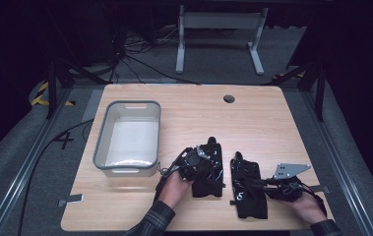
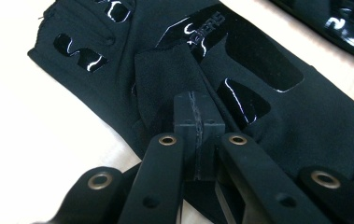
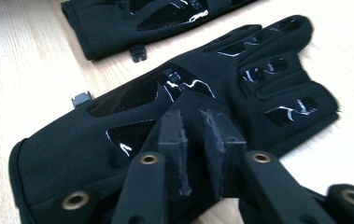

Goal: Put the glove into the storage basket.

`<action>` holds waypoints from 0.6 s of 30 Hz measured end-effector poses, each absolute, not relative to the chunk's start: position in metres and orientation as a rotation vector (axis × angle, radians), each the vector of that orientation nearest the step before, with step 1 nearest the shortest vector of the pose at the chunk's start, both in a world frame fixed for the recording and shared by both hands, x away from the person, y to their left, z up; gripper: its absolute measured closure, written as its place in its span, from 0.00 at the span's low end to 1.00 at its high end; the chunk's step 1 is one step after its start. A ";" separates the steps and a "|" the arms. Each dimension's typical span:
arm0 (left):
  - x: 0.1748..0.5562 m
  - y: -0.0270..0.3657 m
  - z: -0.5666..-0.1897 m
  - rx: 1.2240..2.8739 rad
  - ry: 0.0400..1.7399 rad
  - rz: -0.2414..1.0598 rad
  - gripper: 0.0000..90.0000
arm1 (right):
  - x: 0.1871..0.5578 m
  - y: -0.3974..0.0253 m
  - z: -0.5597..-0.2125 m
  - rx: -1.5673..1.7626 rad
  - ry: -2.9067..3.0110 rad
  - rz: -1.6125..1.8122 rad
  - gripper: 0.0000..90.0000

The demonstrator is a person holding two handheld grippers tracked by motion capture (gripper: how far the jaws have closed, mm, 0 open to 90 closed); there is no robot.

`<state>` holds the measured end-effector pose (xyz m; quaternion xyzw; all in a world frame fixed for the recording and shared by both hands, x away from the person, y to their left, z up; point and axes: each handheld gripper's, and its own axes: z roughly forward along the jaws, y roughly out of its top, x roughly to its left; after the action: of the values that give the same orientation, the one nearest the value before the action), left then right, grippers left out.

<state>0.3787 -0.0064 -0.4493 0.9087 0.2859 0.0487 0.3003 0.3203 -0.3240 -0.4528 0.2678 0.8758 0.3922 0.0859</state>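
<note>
Two soft, limp black gloves on table (image 1: 253,118). Left gripper (image 2: 198,116) fingers pinch left glove (image 2: 258,93) thumb fabric; right gripper (image 3: 198,126) fingers slightly spread over right glove (image 3: 95,140). Light, floppy; grab cuff or thumb fold.

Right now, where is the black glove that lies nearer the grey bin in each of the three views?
High view: the glove lies at the lower middle of the table, right of the grey bin.
Left gripper view: it spreads across the middle of the picture, just beyond the jaws.
Right gripper view: it lies along the top edge, left of centre.
Shared landmark: the second glove, which lies beside it in all three views.
</note>
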 end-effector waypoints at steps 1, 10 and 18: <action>0.377 -0.006 -0.449 2.412 0.755 0.126 1.00 | 0.321 -0.322 -0.455 0.801 2.624 1.156 0.91; 0.364 -0.001 -0.450 2.438 0.678 0.108 1.00 | 0.328 -0.316 -0.458 0.851 2.624 1.154 1.00; 0.351 0.004 -0.451 2.431 0.636 0.072 1.00 | 0.336 -0.310 -0.458 0.862 2.611 1.145 1.00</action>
<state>0.3506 0.0039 -0.4514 0.9199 0.2407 0.0271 0.3085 0.3356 -0.3096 -0.4579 0.2886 0.8737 0.3831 0.0814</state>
